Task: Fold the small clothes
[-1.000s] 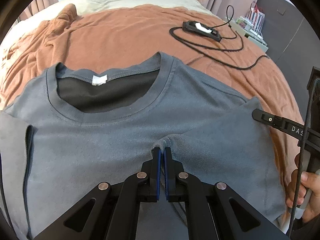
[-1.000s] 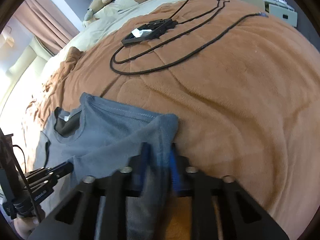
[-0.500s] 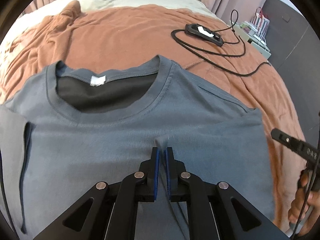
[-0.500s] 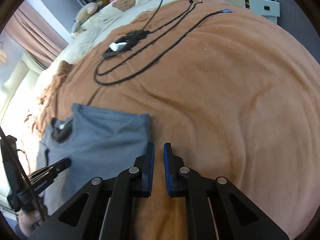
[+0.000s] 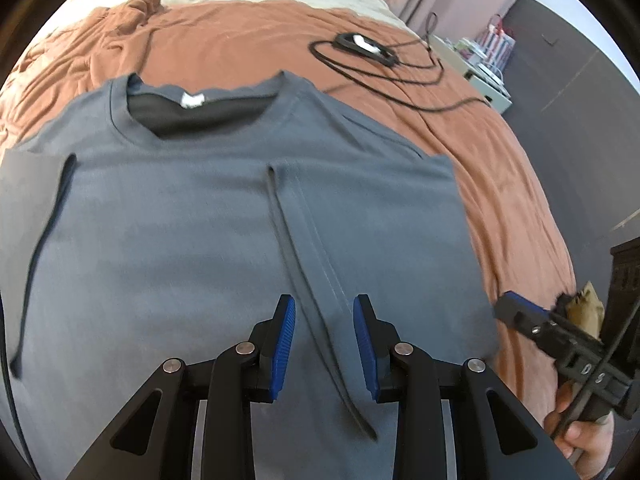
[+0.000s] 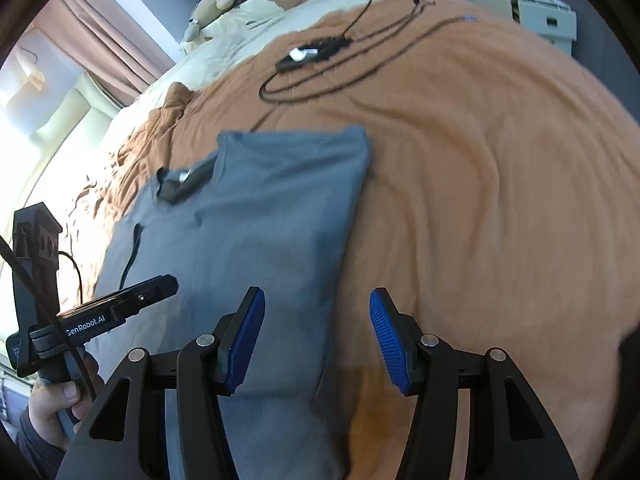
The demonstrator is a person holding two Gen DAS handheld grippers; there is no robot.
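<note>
Right side of grey T-shirt (image 5: 208,240) lies folded inward on the brown blanket (image 5: 240,40); both hand-held grippers, left (image 5: 324,344) and right (image 6: 316,340), jaws just opened and empty; next, probably grasp the T-shirt's unfolded left edge.

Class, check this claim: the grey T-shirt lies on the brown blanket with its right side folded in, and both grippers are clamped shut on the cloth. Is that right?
One part is wrong: the grippers are not clamped shut. Both wrist views show the left gripper and right gripper with jaws apart, just opened, pressing nothing. The T-shirt does lie on the blanket, its right side folded in.
</note>
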